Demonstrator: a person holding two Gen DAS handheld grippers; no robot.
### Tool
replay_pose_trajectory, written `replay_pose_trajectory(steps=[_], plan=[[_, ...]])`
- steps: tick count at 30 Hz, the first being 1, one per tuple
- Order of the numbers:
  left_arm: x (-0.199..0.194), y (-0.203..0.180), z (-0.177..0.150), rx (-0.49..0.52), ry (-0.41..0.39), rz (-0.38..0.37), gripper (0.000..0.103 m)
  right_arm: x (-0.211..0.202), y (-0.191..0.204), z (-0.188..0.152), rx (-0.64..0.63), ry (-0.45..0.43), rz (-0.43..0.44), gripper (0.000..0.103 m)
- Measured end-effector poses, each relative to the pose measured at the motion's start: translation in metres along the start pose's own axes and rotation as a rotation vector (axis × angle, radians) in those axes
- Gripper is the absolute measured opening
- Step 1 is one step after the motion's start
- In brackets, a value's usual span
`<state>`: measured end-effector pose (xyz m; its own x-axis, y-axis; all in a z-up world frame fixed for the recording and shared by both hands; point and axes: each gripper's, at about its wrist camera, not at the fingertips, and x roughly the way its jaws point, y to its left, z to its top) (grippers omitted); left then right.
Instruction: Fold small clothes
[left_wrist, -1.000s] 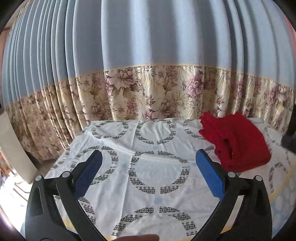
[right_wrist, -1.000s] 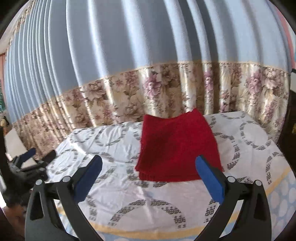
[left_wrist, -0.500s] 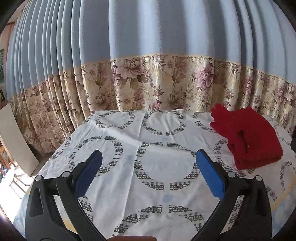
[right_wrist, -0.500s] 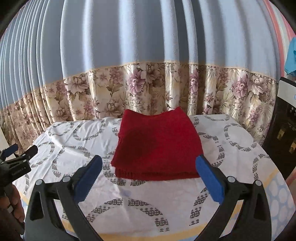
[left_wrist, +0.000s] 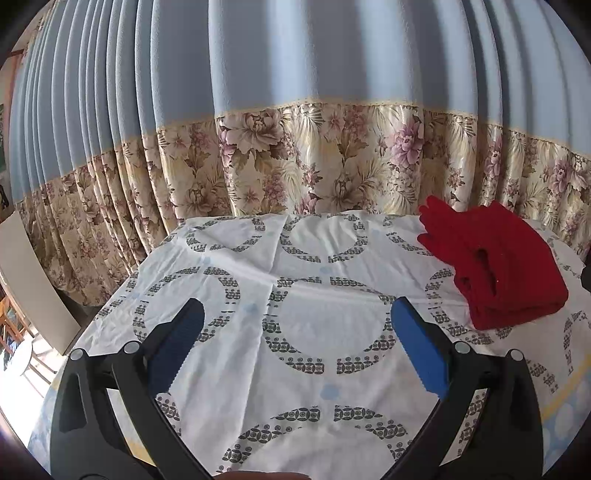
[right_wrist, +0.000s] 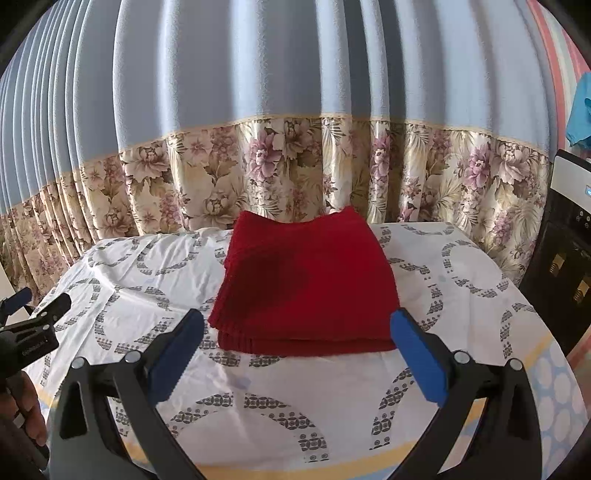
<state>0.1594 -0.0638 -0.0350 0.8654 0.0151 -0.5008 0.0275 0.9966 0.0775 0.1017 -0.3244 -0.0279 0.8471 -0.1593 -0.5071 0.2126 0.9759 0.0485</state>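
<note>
Right gripper (right_wrist: 297, 332), jaws apart and empty, above the desk (right_wrist: 280, 402), just before the folded red garment (right_wrist: 306, 291). Left gripper (left_wrist: 297, 332), likewise spread, over bare cloth; garment to its right. Beyond, a blue floral-bordered curtain (right_wrist: 295, 110).

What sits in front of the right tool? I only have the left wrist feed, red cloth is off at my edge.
Observer: The folded red garment lies centred ahead of the right tool, whose jaws are open and empty.
Operator: Anything right of the table?
Observer: A dark appliance stands beside it.
Operator: Can you see my tool?
Observer: Yes, the left tool sits at the table's left edge, holding nothing.
</note>
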Motion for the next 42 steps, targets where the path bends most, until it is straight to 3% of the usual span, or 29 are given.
replay_pose_trajectory(steps=[42], plan=[[-0.0026,-0.001,-0.0009,0.002,0.012,-0.039,0.1,0.0051,-0.0035,-0.003,-0.01,0.003,-0.012,0.101]])
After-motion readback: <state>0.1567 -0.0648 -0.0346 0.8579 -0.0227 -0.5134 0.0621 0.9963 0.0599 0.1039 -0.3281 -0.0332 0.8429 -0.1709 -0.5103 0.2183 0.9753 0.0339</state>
